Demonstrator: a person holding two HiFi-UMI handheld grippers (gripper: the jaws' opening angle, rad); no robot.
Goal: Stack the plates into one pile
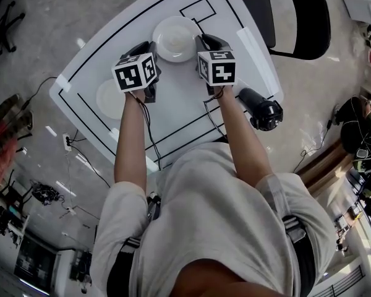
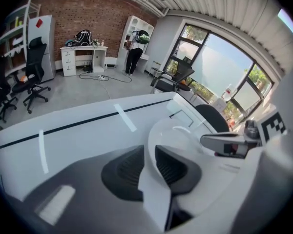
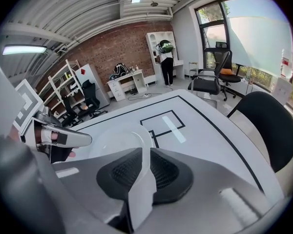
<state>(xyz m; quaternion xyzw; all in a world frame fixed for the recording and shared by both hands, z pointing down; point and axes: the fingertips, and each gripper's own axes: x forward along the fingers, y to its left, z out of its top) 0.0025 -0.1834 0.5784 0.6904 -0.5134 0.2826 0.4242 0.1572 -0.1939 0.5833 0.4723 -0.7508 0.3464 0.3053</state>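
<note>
You are not far into the job: two plates show, and they lie well apart, so no pile exists yet. The white round ceramic plate [image 1: 175, 37] sits toward the far edge of the white bench [image 1: 179, 113], just short of a small rectangle marked in black tape [image 1: 198, 8]. The second white plate [image 1: 108, 99] lies by the bench's left edge, partly hidden under your left arm. What is left, as I judge it, is to bring one plate onto the other.

Your left gripper [image 1: 151, 47] and right gripper [image 1: 203, 43] flank the far plate, one at each side of it. The head view gives you that layout and the second plate, but it does not show the jaws. Each gripper view does. On both grippers the jaws stand slightly apart with the plate's thin rim running between the ribbed pads, not plainly squeezed. Each gripper view also shows the other gripper across the plate, and neither shows the second plate. No view makes clear whether the far plate rests on the bench or hangs just above it.
</note>
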